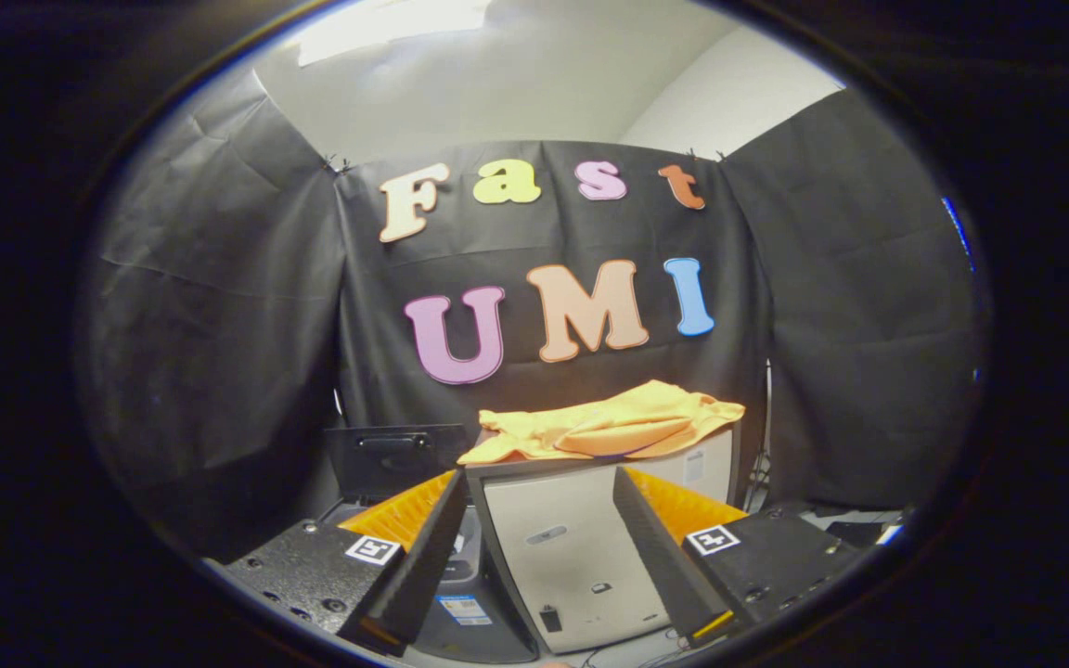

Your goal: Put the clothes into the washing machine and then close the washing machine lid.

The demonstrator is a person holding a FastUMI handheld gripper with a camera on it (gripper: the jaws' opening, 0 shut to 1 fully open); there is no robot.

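A yellow-orange garment (604,429) lies crumpled on top of a light grey box-shaped unit (562,547) that stands beyond my fingers. My gripper (539,482) is open, its fingers spread wide on either side of the unit's front, and nothing is held. To the left of the unit, low down, is the dark washing machine (470,617), partly hidden by my left finger. Its dark lid (395,456), with a handle, stands raised behind it.
Black cloth walls close the booth at the back and on both sides. Cables and small dark items (855,529) lie on the surface to the right of the grey unit. A white wall and ceiling show above the cloth.
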